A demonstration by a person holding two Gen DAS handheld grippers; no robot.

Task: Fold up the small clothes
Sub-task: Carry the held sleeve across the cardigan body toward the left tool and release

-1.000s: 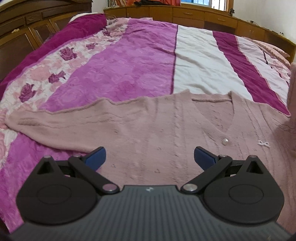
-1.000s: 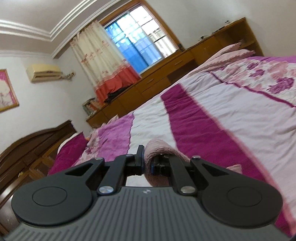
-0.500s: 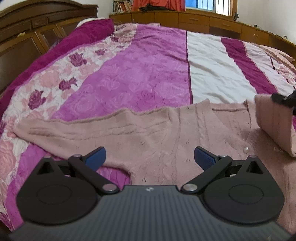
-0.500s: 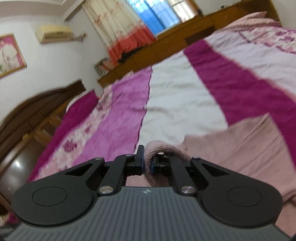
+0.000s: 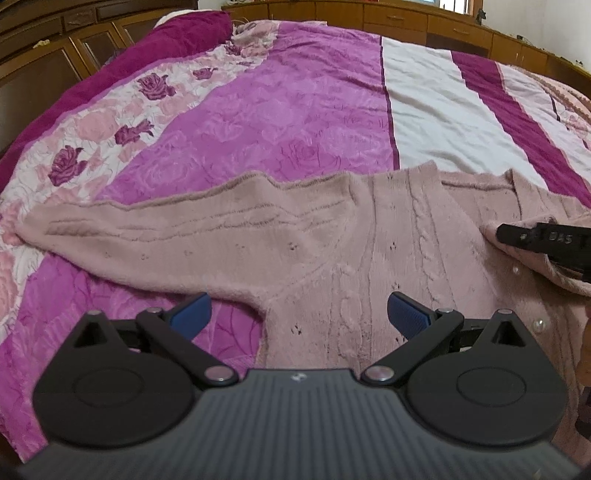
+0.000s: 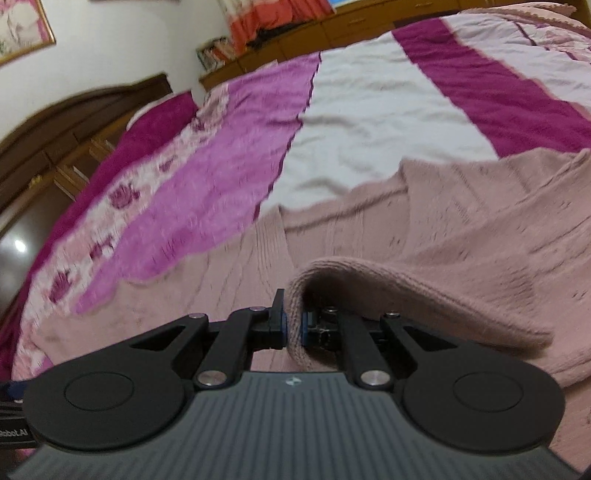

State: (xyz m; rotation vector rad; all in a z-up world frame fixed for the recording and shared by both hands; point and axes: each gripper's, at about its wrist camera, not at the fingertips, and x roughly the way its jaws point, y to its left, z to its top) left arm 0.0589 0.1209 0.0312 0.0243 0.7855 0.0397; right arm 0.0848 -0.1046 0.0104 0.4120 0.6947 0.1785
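A pale pink knitted cardigan (image 5: 332, 236) with pearl buttons lies spread on the bed, one sleeve (image 5: 147, 236) stretched out to the left. My left gripper (image 5: 297, 315) hangs open just above the armpit of that sleeve, nothing between its blue pads. My right gripper (image 6: 291, 326) is shut on the ribbed cuff (image 6: 295, 295) of the other sleeve, which is folded over onto the cardigan's chest (image 6: 461, 229). In the left wrist view the right gripper (image 5: 517, 236) comes in from the right edge, low over the cardigan's front with the sleeve draped under it.
A bedspread (image 5: 295, 110) in purple, white and magenta stripes with a rose border covers the bed. Dark wooden cabinets (image 5: 55, 55) stand at the left. A low wooden unit (image 5: 406, 18) runs along the far side.
My right gripper has swung down and leftward, carrying the sleeve cuff over the cardigan's front. The left gripper has shifted left and lower, from the chest toward the armpit.
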